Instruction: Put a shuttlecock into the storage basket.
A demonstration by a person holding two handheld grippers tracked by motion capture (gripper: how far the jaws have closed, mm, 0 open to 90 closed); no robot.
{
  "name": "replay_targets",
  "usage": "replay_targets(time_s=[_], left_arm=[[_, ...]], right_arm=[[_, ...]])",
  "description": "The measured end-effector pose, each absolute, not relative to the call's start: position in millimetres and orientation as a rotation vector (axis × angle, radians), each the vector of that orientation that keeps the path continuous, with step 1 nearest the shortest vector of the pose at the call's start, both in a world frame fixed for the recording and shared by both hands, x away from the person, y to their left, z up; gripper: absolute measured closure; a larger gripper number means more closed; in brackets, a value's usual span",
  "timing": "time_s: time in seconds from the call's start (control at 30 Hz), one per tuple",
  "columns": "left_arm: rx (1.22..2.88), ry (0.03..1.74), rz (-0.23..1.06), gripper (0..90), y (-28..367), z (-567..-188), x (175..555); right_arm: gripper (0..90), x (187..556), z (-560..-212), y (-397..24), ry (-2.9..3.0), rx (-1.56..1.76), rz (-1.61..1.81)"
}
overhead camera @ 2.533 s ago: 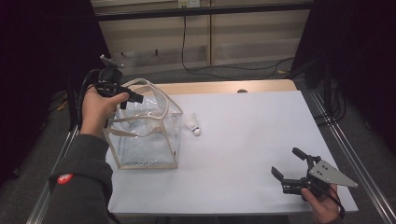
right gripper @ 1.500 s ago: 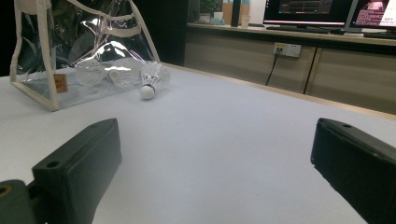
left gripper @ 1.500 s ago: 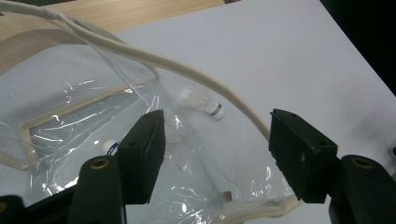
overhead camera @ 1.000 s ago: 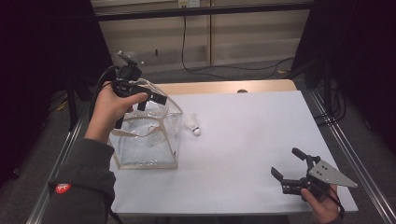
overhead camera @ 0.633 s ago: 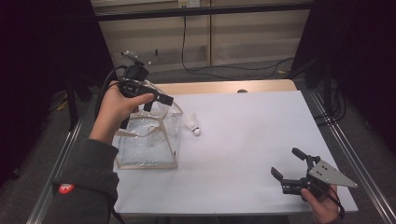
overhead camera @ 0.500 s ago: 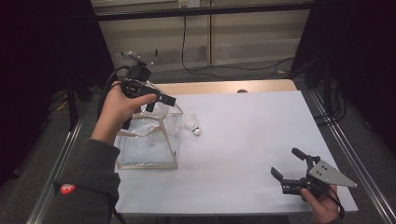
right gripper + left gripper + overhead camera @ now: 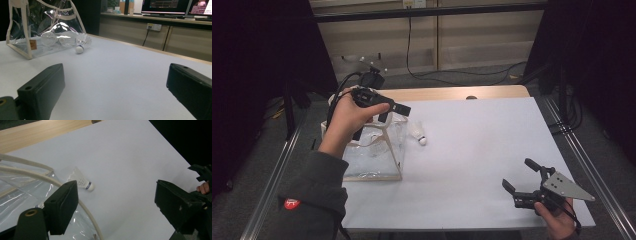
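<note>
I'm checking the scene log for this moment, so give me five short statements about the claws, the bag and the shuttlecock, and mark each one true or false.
1. A shuttlecock lies on the white table just outside the clear bag. True.
2. The left claw is shut on that shuttlecock. False: its jaws stand open above the bag, holding nothing.
3. The right claw is open, near the table's front right corner. True.
4. The clear bag lies flat on its side. False: it stands upright with its cream handles up.
5. The shuttlecock's cork tip is black. False: it is white.
</note>
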State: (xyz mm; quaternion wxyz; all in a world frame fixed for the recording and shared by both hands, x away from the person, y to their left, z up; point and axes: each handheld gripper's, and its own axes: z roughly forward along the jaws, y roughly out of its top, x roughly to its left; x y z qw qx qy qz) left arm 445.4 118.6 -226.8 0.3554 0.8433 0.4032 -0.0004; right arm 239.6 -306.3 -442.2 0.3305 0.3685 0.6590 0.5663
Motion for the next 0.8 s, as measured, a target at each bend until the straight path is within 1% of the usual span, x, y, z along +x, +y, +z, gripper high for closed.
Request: replay_targets(time_s=[0.8], left_arm=[[2.196, 0.967, -0.062, 17.2, 85, -239, 438]], right_arm=[[1.7, 239, -442, -306, 1.724, 0.966, 1.485]])
